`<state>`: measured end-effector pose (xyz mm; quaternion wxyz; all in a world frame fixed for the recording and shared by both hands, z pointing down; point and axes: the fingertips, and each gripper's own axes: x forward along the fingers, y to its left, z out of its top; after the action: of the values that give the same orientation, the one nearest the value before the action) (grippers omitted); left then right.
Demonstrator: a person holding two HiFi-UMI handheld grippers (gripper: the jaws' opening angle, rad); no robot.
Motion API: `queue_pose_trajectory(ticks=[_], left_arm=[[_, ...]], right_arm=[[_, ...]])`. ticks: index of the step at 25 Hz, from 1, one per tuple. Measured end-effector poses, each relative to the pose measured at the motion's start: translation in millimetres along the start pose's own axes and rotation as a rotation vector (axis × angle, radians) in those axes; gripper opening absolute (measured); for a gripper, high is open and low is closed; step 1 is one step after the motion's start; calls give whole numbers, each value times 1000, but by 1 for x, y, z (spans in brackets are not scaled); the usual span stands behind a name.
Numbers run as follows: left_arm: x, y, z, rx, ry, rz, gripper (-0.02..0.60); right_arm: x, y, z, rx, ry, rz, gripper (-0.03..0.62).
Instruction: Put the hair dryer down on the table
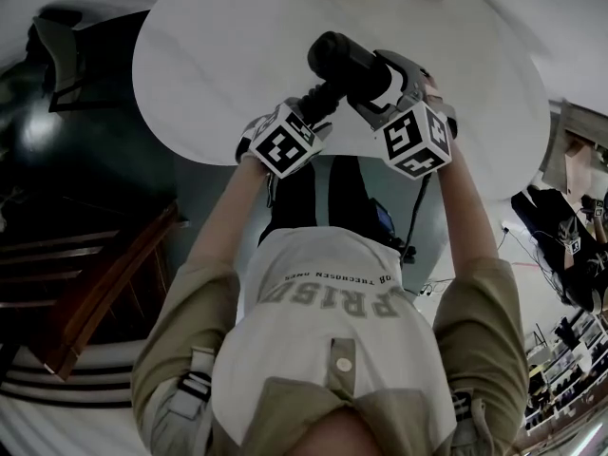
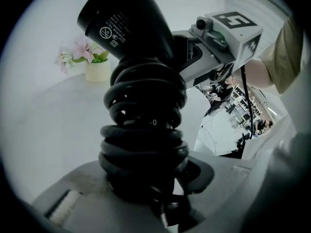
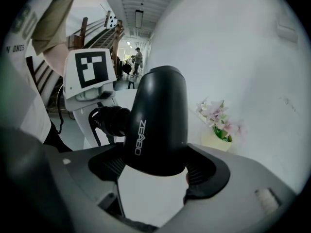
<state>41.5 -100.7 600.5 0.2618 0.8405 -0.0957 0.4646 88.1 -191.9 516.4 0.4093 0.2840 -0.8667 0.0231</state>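
Holding the black hair dryer in both claws, up over the round white desk. Left claw closed on the handle, right around the black cord coiled about it, jaws drawn partway in and pressed against the coils. Right claw closed on the thick end of the barrel, jaws spread wide, a pad against either side of the body, white lettering facing that claw's camera. Barrel slanting across between the two marker cubes, open end pointing away from the person, handle hanging back toward the left claw. On the far part of the desk, a small pot of pink flowers, well apart from the dryer.
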Motion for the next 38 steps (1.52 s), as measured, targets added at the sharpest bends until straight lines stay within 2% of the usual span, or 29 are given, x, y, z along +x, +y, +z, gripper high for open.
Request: queue_pose_trajectory(ticks=[4,9,14,23,33,38], left_arm=[[7,6,-8,-2,50,24,137],[14,11,-21,-15,115,45,137],[14,20,-28,0,174,106,132],[17,36,-40,1,236,164,130],[21,46,-46,-25,288,157,130],[23,48,-49,-38,280,150,130]], right_arm=[[9,3,-7,22,55,17,376],[18,8,-14,68,75,50,376],[26,11,-23,111,104,64,376],[44,16,-31,166,134,98,376],[65,18,-43,224,168,185,376],[73,23,-49,246,210,204,376]])
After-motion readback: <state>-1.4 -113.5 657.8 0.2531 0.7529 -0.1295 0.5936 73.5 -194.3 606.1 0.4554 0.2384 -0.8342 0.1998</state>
